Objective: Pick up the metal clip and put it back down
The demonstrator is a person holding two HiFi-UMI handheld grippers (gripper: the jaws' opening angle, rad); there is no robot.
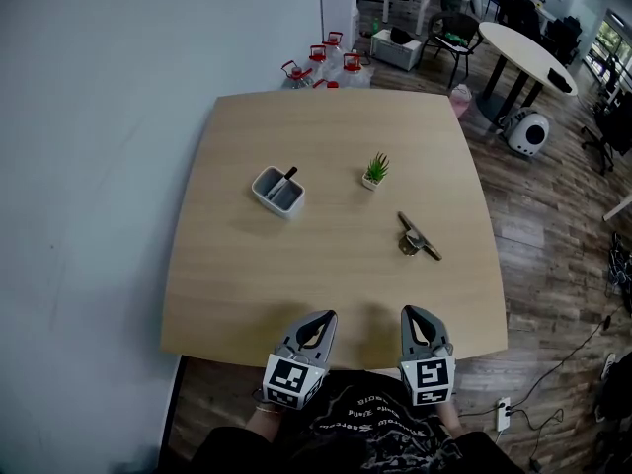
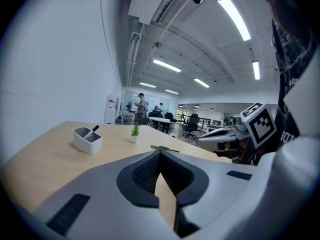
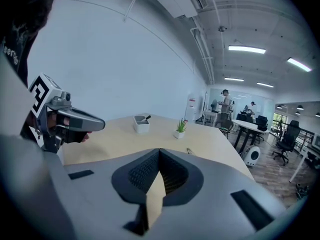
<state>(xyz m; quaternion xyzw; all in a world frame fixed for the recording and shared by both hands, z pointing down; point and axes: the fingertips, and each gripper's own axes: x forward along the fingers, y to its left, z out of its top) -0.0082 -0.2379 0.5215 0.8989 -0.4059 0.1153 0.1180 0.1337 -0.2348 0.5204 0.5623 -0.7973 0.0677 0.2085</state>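
The metal clip (image 1: 417,237) lies flat on the right half of the wooden table (image 1: 247,284), a dark arm sticking out from a round metal base. It shows small and far off in the left gripper view (image 2: 164,147) and the right gripper view (image 3: 189,151). My left gripper (image 1: 326,316) and right gripper (image 1: 410,312) hover side by side over the table's near edge, well short of the clip. Both have their jaws shut tip to tip with nothing between them, as seen on the left gripper (image 2: 160,151) and the right gripper (image 3: 159,150).
A white pen holder (image 1: 278,191) with a dark pen stands left of centre. A small potted plant (image 1: 375,172) sits behind the clip. Red-capped bottles (image 1: 321,65) stand on the floor beyond the far edge. A white round table (image 1: 528,52) and chairs are at the back right.
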